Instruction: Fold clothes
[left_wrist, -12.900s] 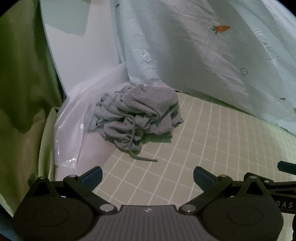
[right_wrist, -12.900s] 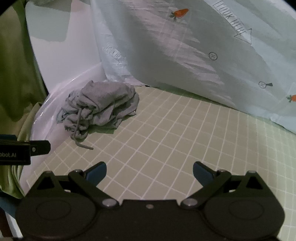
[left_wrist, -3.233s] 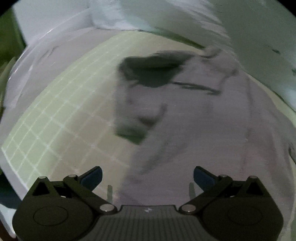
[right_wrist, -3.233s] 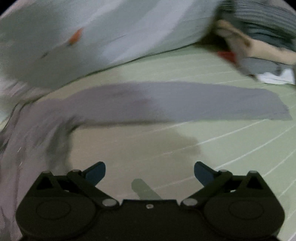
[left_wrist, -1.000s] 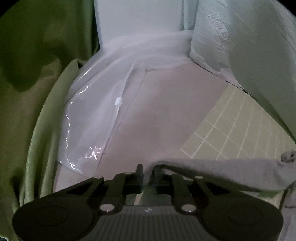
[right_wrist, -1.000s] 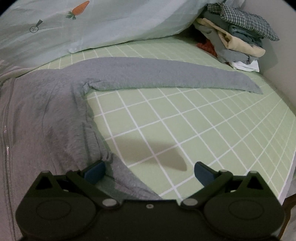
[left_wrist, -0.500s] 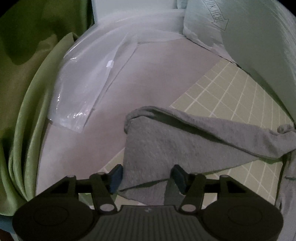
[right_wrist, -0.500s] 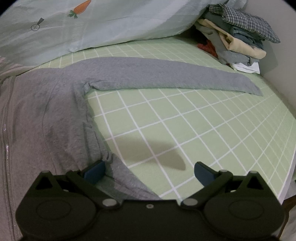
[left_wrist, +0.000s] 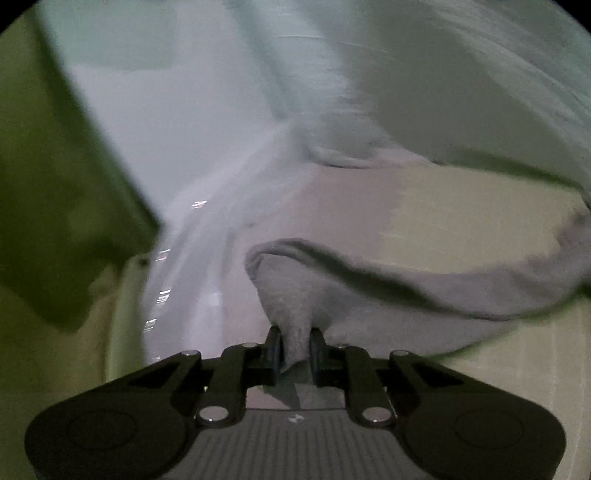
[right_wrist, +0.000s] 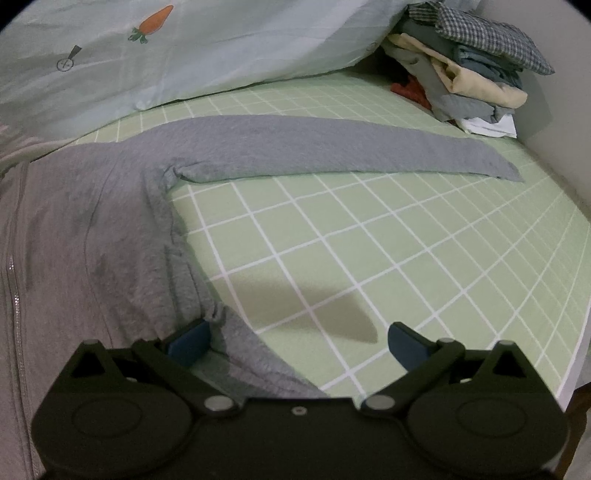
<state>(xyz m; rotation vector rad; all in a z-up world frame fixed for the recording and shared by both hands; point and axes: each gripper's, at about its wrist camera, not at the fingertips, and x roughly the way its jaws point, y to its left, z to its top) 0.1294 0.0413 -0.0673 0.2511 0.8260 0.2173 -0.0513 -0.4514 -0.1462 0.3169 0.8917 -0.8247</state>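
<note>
In the blurred left wrist view we see our left claw (left_wrist: 295, 352) closing its jaws on a bunched fold of one grey sleeve (left_wrist: 369, 295), lifted off the bed's green checked sheet (left_wrist: 461, 214), with a green curtain (left_wrist: 55, 184) at far left. In the right wrist view the grey zip-up sweater (right_wrist: 81, 229) lies flat at the left on the green checked sheet (right_wrist: 406, 229), its other sleeve (right_wrist: 332, 147) stretched out rightward toward a pile of folded clothes (right_wrist: 469, 74). Our right claw (right_wrist: 299, 341) stands wide open, gripping nothing, its left fingertip (right_wrist: 188, 339) over the sweater's edge. A carrot-print quilt (right_wrist: 221, 44) lies behind.
</note>
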